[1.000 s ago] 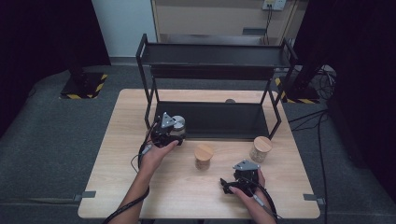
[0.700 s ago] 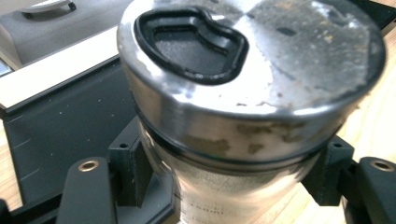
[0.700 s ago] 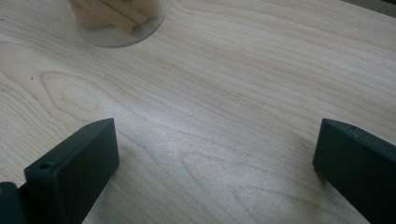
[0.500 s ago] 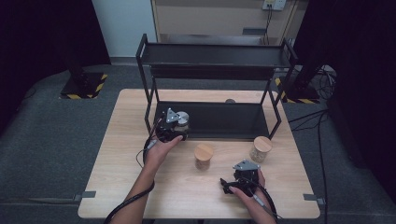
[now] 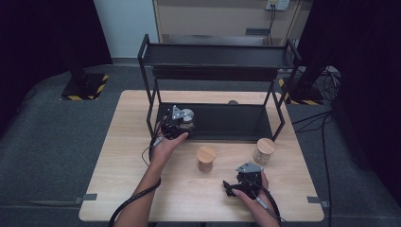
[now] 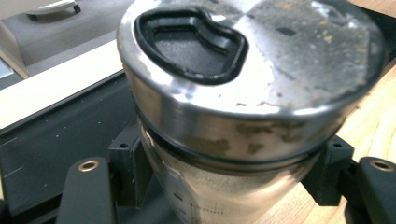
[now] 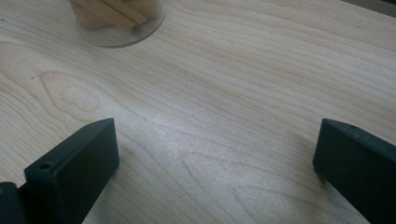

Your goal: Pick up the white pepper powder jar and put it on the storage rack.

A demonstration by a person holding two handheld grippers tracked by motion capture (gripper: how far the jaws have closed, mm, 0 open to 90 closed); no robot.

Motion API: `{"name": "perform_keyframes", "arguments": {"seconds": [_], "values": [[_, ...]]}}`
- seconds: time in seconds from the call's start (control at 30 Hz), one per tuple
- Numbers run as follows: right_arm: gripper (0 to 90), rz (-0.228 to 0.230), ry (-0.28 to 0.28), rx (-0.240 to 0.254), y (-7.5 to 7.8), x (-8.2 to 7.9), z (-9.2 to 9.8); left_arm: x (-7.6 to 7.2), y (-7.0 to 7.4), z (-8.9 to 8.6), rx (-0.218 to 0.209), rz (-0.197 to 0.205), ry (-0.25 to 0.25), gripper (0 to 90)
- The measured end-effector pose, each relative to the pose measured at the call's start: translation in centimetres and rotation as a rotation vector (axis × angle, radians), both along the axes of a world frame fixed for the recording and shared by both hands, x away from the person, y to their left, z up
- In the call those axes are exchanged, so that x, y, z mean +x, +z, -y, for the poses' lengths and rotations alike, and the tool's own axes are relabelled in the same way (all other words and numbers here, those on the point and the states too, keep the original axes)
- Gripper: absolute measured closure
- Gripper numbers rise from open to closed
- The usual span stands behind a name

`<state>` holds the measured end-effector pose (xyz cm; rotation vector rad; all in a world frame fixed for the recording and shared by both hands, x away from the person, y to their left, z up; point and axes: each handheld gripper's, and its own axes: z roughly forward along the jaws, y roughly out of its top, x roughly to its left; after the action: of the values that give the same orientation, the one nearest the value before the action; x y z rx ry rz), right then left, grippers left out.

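**Steel-lidded jar gripped below its lid, over shelf tray**

The left gripper (image 5: 182,124) is clenched on the steel-lidded jar (image 6: 243,93), pads (image 6: 128,163) pressed on the glass just under the lid, left of centre in the high view, at the black shelf (image 5: 222,123) lower tray. Judged rigid, smooth, slippery, breakable; the under-lid band is the best hold. The right gripper (image 7: 210,163) is released, resting on the table (image 7: 233,93).

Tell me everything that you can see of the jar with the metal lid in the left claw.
The jar has a clear glass body with faint markings and a round silver metal lid, worn and stained, with a black-rimmed recess in its top. A dark ring sits under the lid. It stands roughly upright, clamped at its sides between the black jaws of the left claw, over the front left part of the black rack's lower shelf. Whether its base rests on the shelf is hidden.
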<state>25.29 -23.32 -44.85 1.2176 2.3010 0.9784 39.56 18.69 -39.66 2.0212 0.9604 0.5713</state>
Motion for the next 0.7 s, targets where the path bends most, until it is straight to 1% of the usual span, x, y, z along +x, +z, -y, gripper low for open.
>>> {"name": "perform_keyframes", "arguments": {"seconds": [0.1,0.13,0.47,0.63,0.7], "values": [[0.4,0.000,0.000,0.000,0.0,0.0,0.0,0.3,-0.1,0.2,-0.005,-0.002,0.006,29.1],[0.4,0.000,0.000,0.000,0.0,0.0,0.0,0.4,-0.1,0.2,0.001,-0.004,0.004,29.1],[0.4,0.000,0.000,0.000,0.0,0.0,0.0,0.9,-0.3,0.2,0.002,-0.006,0.015,29.1],[0.4,0.001,0.000,0.000,0.0,0.0,0.0,1.2,-0.5,0.1,-0.011,-0.006,0.023,29.1],[0.3,-0.001,-0.001,0.001,0.0,0.0,0.0,1.4,-0.5,0.2,-0.008,-0.009,0.021,29.1]]}}
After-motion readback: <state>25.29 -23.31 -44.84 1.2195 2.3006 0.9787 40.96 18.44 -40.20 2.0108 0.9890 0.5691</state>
